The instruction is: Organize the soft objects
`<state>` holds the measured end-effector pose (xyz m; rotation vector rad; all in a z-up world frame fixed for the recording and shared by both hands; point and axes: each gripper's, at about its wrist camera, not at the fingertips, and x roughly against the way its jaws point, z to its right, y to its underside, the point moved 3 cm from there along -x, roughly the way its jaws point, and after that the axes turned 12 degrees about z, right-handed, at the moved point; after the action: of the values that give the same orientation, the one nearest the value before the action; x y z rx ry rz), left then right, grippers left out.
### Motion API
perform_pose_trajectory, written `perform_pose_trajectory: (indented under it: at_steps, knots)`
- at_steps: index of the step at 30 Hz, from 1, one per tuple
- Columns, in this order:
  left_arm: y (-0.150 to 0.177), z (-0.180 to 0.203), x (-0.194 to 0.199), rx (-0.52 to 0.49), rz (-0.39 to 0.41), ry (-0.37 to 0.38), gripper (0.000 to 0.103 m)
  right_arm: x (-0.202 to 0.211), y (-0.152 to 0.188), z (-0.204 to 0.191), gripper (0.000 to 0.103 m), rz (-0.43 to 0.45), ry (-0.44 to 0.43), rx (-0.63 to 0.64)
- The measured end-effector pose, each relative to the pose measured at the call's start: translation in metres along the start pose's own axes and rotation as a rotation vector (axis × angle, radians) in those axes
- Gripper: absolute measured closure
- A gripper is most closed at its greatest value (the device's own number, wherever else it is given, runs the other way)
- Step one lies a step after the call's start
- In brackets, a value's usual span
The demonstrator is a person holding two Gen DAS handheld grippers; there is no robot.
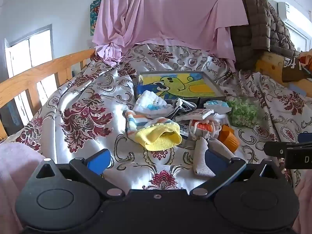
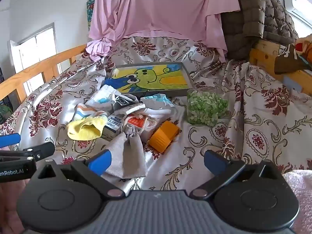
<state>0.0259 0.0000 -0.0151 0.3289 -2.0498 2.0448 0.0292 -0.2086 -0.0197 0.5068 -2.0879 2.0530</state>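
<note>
1 floral satin bedspread (image 1: 81,105) (wooden rail (image 1: 39,72) alongside), pink drape (image 1: 165,13) behind

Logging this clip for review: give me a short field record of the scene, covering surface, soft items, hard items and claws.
surface: floral satin bedspread
soft items: yellow ribbed sock, striped sock, grey drawstring pouch
hard items: orange ridged plastic cap, framed frog picture, clear container of green bits
left claw: open, empty
right claw: open, empty

Bed, floral satin bedspread (image 2: 253,117): framed frog picture (image 2: 154,78) far; sock pile, yellow sock (image 2: 85,129) left, grey pouch (image 2: 128,156) near, green-filled jar (image 2: 206,107) right
</note>
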Motion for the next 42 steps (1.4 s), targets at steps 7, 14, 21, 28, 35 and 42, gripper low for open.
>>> perform_pose_trajectory:
  at_steps: [7,14,21,28,35,42]
  knots:
    - [-0.0002,0.0000,0.0001,0.001,0.009,0.000,0.001,-0.0002,0.0003,0.0003,0.000,-0.005,0.003,0.004]
    - [-0.0003,-0.0001,0.0006,0.002,0.009,-0.001,0.001,-0.0005,0.0007,0.0009,0.000,-0.007,0.004,0.005]
    - [-0.0003,0.0000,0.0004,0.002,0.007,0.000,0.001,-0.0006,0.0009,0.0012,0.000,-0.009,0.003,0.005]
    - [-0.0003,-0.0002,0.0002,0.003,0.006,0.000,0.001,0.0001,0.0006,0.0003,0.000,-0.009,0.003,0.004]
    - [-0.0004,-0.0003,0.0002,0.004,0.005,0.000,0.001,0.0001,0.0005,0.0003,0.000,-0.010,0.003,0.004]
    - [-0.0004,-0.0003,0.0001,0.005,0.004,0.000,0.001,0.0001,0.0005,0.0004,0.000,-0.010,0.003,0.004]
